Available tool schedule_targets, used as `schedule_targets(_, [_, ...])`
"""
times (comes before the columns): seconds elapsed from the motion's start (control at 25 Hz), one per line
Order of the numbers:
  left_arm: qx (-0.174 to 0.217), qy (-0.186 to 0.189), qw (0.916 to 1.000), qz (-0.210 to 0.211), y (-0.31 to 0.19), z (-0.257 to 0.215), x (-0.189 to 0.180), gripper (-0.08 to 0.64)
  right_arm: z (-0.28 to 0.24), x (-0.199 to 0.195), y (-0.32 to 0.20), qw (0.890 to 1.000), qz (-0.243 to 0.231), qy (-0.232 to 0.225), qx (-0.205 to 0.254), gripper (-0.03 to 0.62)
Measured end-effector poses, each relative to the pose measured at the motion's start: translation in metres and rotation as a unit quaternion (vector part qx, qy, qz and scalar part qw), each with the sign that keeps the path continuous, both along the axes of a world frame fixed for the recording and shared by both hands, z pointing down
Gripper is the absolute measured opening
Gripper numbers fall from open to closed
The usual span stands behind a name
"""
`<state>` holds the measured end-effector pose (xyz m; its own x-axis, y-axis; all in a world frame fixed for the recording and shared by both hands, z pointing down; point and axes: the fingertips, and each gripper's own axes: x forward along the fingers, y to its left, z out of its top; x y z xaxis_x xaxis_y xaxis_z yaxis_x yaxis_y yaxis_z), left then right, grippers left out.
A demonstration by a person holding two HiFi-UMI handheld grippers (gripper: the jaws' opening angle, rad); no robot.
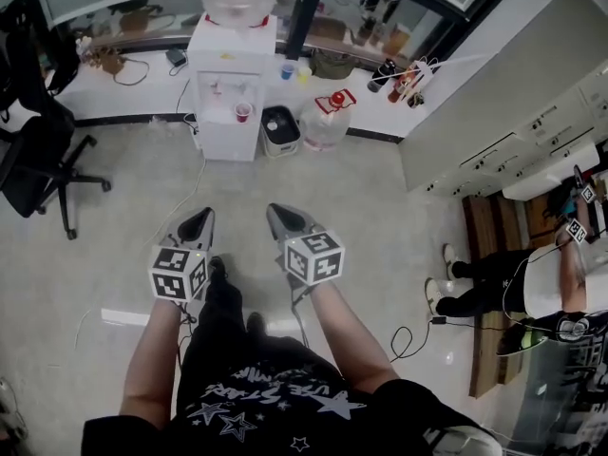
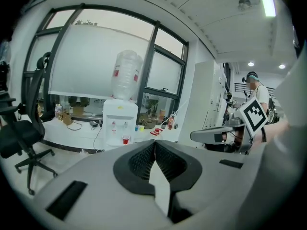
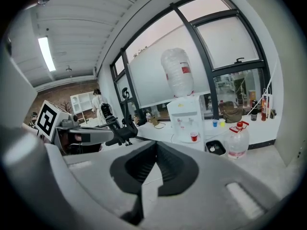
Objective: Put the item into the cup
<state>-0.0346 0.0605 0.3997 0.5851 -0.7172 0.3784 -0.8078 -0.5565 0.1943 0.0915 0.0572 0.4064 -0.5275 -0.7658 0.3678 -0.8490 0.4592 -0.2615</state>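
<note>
Side by side, left gripper (image 1: 197, 226) and right gripper (image 1: 283, 222), ribbed black jaws pressed together, nothing held, boxy white water dispenser (image 1: 231, 74) at twelve o'clock, red cup (image 1: 243, 112) on its ledge

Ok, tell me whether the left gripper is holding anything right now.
No, the left gripper has its jaws pressed together with nothing between them.

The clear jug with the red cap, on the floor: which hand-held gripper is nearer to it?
Right. In the head view the jug stands ahead and to the right of the right hand-held gripper; the left hand-held gripper is farther to the left.
</note>
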Motion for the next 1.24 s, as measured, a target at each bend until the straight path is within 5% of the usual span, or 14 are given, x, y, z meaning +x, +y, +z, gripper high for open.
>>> schedule_targets(0.52, [0.024, 0.008, 0.9996, -0.013, 0.072, -0.029, 0.014, 0.009, -0.026, -0.002, 0.067, 0.999, -0.029, -0.012, 0.022, 0.0])
schedule_targets(1.24, [0.036, 0.016, 0.999, -0.019, 0.087, -0.043, 0.023, 0.008, -0.032, 0.004, 0.082, 0.999, -0.034, -0.017, 0.03, 0.0])
